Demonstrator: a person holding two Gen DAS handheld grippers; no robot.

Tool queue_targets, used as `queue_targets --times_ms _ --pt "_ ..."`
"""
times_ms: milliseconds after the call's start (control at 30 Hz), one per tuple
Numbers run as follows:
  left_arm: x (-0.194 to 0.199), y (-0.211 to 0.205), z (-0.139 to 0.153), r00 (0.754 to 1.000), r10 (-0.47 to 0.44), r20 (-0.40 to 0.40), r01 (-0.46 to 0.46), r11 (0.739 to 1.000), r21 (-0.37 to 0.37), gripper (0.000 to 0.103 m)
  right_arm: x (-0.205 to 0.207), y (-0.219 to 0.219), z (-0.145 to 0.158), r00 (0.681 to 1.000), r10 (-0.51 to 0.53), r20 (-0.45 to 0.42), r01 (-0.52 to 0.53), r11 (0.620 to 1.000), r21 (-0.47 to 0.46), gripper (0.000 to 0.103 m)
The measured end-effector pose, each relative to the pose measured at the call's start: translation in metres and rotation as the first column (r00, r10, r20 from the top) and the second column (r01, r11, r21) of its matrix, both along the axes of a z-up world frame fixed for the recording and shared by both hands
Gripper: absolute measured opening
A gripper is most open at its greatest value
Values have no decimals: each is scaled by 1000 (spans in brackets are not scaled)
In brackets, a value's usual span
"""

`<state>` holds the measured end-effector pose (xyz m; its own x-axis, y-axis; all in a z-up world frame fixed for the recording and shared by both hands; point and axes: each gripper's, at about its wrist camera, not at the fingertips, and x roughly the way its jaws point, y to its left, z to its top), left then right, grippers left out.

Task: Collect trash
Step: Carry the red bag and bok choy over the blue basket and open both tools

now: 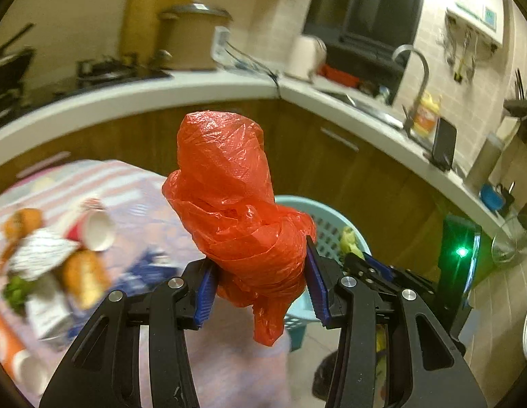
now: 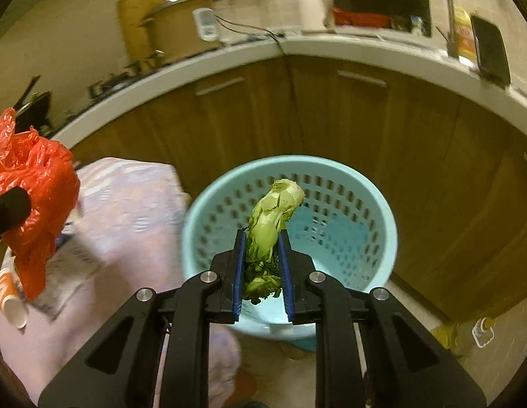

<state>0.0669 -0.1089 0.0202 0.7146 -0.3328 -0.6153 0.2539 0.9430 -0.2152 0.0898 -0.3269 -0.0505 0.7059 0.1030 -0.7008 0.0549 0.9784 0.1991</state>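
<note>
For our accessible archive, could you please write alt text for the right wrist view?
The right claw grips a green vegetable scrap above a light blue perforated basket. At left, a crumpled red plastic bag hangs over a cloth-covered table.

The heap of litter (image 1: 52, 261) on the striped cloth (image 1: 127, 183) is smeared by motion in the left wrist view — a paper cup (image 1: 98, 229) can be made out, the rest only as orange, white and green patches. The blue basket (image 1: 326, 219) is largely hidden there behind the red plastic bag (image 1: 233, 204) and the gripper's fingers. In the right wrist view the bag is cut off by the left edge, and the lettering on the yellow packet (image 2: 464, 32) by the tap is not legible.
</note>
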Motion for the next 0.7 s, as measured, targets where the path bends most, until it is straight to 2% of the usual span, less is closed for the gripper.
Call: queue_targets --times_ms 200,333,467,567,700 --pt "44 -47 -46 990 -87 -109 89 996 18 44 28 -27 -40 993 -16 -113 21 999 42 16" --pt "62 -58 -73 975 -124 -182 126 992 -1 45 37 -34 -59 985 -15 -171 26 998 59 16" --pt "71 -63 -85 966 -144 -216 146 989 -4 48 42 -38 -70 980 -18 -197 30 998 60 16" --pt "73 -69 -90 963 -149 -226 155 988 10 52 41 -36 -70 980 -17 -198 29 998 57 16" --pt "70 -70 -89 963 -149 -225 158 987 21 67 41 -38 -69 980 -18 -199 32 997 65 17"
